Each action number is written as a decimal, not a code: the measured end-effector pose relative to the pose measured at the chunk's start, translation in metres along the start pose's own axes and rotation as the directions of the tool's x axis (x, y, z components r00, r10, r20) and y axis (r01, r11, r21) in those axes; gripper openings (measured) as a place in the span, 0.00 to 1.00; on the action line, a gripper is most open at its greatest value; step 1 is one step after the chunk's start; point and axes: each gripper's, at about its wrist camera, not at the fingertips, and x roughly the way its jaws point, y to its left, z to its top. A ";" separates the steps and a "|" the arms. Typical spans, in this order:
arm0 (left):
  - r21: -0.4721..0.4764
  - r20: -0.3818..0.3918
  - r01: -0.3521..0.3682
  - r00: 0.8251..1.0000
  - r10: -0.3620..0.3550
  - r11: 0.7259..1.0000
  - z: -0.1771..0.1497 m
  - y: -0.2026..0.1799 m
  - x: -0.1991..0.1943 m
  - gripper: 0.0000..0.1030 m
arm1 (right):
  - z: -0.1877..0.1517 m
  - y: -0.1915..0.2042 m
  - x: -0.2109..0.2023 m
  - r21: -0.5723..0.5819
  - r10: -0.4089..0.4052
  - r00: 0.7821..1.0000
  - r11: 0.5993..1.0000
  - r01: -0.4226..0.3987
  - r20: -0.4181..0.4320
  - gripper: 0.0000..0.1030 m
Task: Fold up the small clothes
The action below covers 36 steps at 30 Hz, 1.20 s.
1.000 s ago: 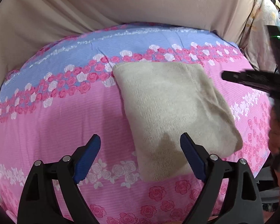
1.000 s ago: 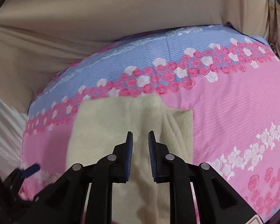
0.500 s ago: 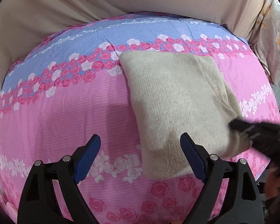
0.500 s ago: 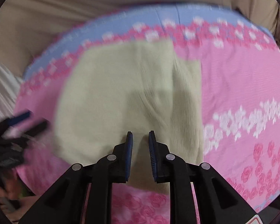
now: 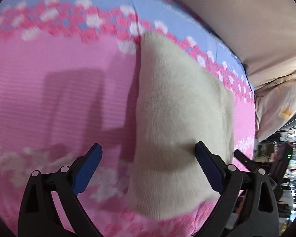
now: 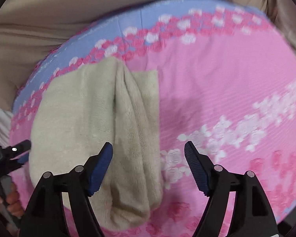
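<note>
A folded beige fleece garment (image 5: 177, 114) lies on the pink and blue rose-print bed cover (image 5: 59, 90). It also shows in the right wrist view (image 6: 84, 118), with a thick rolled fold along its right side. My left gripper (image 5: 148, 164) is open and empty, low over the garment's near left edge. My right gripper (image 6: 148, 162) is open and empty, just above the garment's near right edge. The left gripper's tip (image 6: 19, 148) shows at the far left of the right wrist view.
Beige fabric (image 6: 49, 19) rises behind the bed cover (image 6: 227, 79). A pale floral pillow (image 5: 282, 106) and dark clutter (image 5: 286, 158) lie past the bed's right edge in the left wrist view. The bed's near edge runs just below the garment.
My right gripper has opened from shut. Both grippers have moved down closer to the garment, and the left wrist view has swung to the left. The garment lies as before.
</note>
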 end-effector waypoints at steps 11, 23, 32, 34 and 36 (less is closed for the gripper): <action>-0.054 -0.058 0.176 0.982 -0.179 0.983 -0.004 -0.025 0.000 0.41 | -0.002 0.015 -0.032 0.031 0.168 0.984 0.985 -0.170 0.052 0.22; -0.022 -0.190 0.014 0.982 -0.018 1.000 -0.067 -0.039 0.027 0.68 | -0.072 -0.042 -0.010 0.115 0.093 0.995 0.989 -0.088 -0.039 0.40; -0.210 -0.219 0.097 0.965 -0.143 0.973 -0.058 -0.024 0.064 0.87 | -0.069 -0.051 0.008 0.213 0.180 0.982 0.963 -0.164 -0.060 0.35; -0.199 -0.225 0.126 0.959 -0.170 0.972 -0.050 -0.031 0.060 0.62 | -0.064 -0.040 -0.003 0.194 0.157 0.987 0.970 -0.148 -0.034 0.28; -0.127 -0.211 0.133 0.965 -0.158 0.983 -0.044 -0.049 0.044 0.50 | -0.061 -0.024 -0.028 0.145 0.151 0.988 0.978 -0.153 0.024 0.25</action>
